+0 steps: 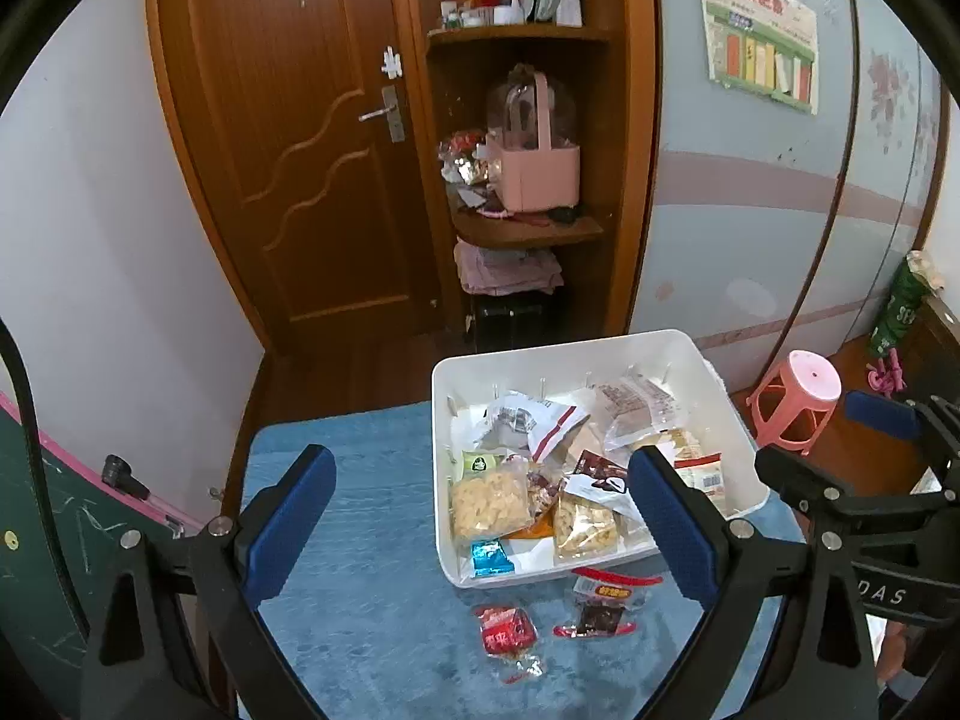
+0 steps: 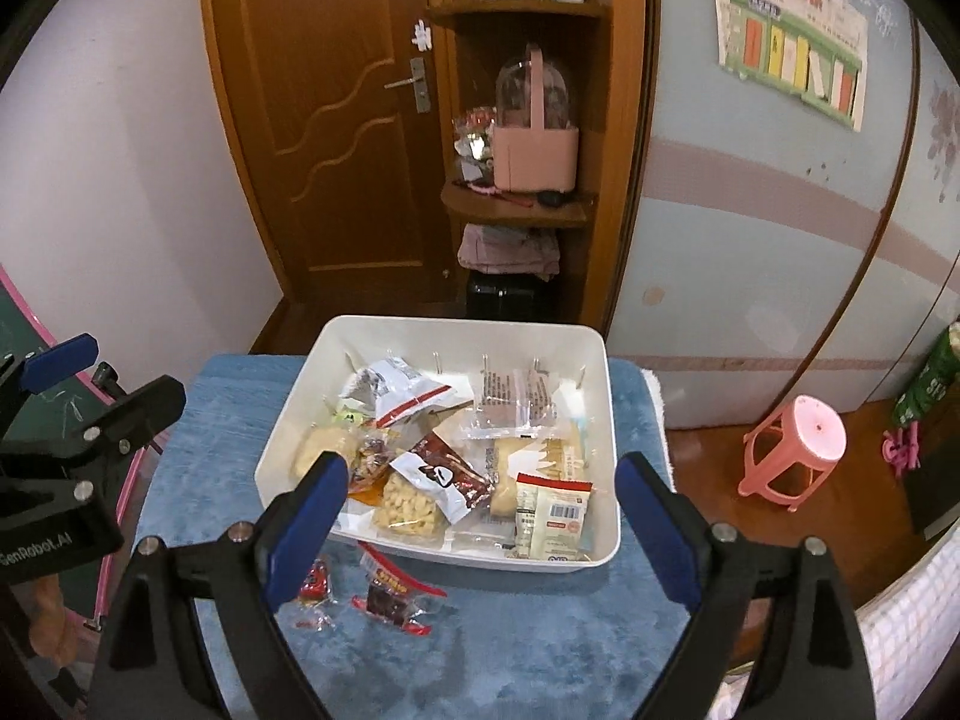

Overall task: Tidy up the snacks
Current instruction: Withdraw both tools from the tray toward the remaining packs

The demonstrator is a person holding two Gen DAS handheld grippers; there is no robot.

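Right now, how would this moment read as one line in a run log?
left gripper: open, empty | right gripper: open, empty | white plastic bin: holds snack packets | blue fuzzy mat: two red-wrapped snacks left outside

Brown wooden door point(image 1: 312, 138) shut in a white wall point(image 1: 90, 210). Corner shelves point(image 1: 522, 228) beside it, crowded with a pink basket point(image 1: 537, 174). Pale blue wardrobe point(image 1: 750, 210) bearing a poster point(image 1: 762, 54). Pink stool point(image 1: 798, 405) on wood floor point(image 2: 840, 498).
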